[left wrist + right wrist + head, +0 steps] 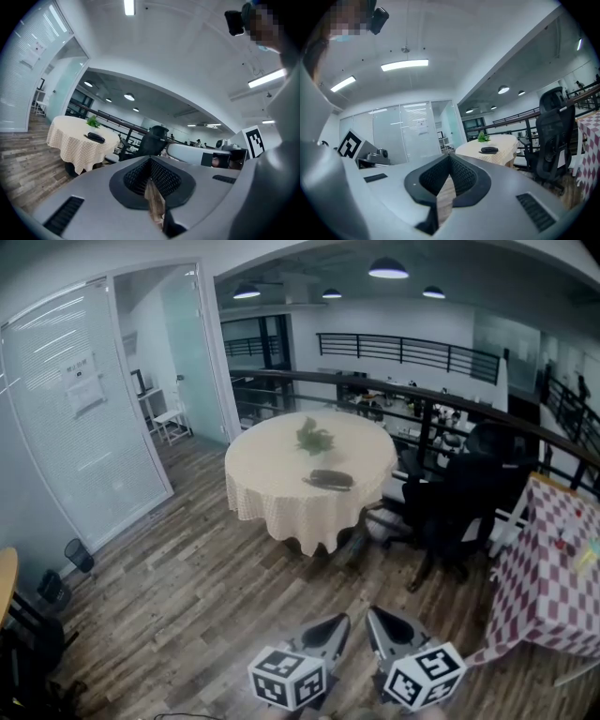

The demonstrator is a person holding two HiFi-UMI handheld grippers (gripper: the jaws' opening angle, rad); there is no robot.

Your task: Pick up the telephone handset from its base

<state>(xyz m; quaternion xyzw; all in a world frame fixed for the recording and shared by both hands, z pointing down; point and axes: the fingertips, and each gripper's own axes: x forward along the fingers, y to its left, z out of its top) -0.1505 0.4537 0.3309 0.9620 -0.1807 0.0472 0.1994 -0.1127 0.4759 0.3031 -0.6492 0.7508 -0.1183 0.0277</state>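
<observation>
I see the telephone (329, 480) lying on the round table (267, 486) just beside a small plant (315, 437), straight ahead of both grippers and well apart from them. My left gripper (334, 624) and right gripper (379, 619) hang side by side above the wood floor (187, 596), each with jaws together and nothing between them

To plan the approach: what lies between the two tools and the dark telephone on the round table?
Head view: only brown wood-plank floor, then the cream checked tablecloth under the dark telephone.
</observation>
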